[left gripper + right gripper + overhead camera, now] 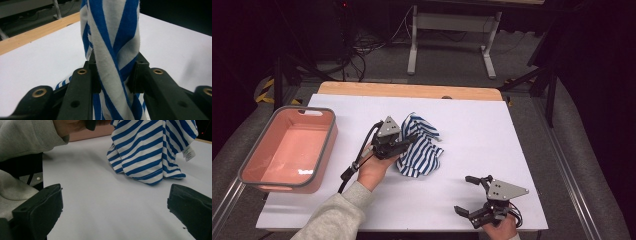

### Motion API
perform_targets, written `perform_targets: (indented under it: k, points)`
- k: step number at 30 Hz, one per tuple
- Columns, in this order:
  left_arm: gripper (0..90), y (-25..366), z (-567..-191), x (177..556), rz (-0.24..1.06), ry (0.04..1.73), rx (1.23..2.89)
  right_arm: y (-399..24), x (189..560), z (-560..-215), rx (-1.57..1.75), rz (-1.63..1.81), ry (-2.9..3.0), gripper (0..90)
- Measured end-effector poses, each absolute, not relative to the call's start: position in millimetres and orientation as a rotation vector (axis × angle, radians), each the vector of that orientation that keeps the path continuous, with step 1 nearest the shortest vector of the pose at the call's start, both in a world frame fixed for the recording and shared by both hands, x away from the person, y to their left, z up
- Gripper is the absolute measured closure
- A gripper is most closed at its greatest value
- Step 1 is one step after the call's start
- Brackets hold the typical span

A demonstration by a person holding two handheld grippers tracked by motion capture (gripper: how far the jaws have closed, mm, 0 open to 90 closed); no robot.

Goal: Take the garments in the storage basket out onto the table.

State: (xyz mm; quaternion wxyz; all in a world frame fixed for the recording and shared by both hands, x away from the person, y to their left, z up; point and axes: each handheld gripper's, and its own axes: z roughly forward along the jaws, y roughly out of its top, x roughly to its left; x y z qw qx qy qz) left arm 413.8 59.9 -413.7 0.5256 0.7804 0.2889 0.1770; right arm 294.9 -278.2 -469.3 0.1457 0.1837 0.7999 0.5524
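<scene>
While left gripper (408, 138) fingers pinch striped cloth (422, 148), right gripper (470, 196) fingers spread, pink tub (328, 141) nearby

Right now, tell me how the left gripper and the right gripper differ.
The left gripper is shut on the striped cloth; the right gripper is open and holds nothing. The left gripper is near the table's middle beside the pink bin; the right gripper sits near the table's front edge, apart from the cloth. Both are hand-held with black jaws.

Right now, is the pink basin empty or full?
Empty: the pink basin shows only its bare bottom; the striped cloth lies outside it.
</scene>
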Motion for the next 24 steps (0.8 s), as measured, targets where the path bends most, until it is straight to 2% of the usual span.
perform_targets:
  k: [5,10,11,12,15,18,21,24]
  points:
    - [64.9,59.4,-413.0,412.8,0.412,0.699,1.870,-278.3,294.8,-469.4,0.528,1.591,2.304,0.4]
    - [56.9,59.9,-412.2,412.6,0.403,0.704,1.861,-278.3,294.7,-469.3,0.528,1.591,2.301,0.4]
    - [52.8,60.1,-412.0,412.5,0.396,0.705,1.856,-278.3,294.8,-469.3,0.528,1.591,2.301,0.4]
    - [44.3,60.5,-411.9,413.0,0.400,0.699,1.852,-278.1,294.8,-469.4,0.528,1.591,2.302,0.3]
    - [39.0,61.5,-411.4,414.2,0.343,0.734,1.833,-278.0,294.7,-469.4,0.528,1.590,2.302,0.3]
    - [24.4,62.4,-410.8,414.0,0.345,0.730,1.836,-278.4,294.5,-469.2,0.530,1.592,2.294,0.2]
    - [16.5,63.2,-409.6,413.0,0.354,0.723,1.831,-277.8,294.7,-469.4,0.527,1.591,2.297,0.3]
    - [13.8,64.8,-407.9,411.7,0.360,0.717,1.828,-277.7,294.7,-469.4,0.526,1.592,2.297,0.3]
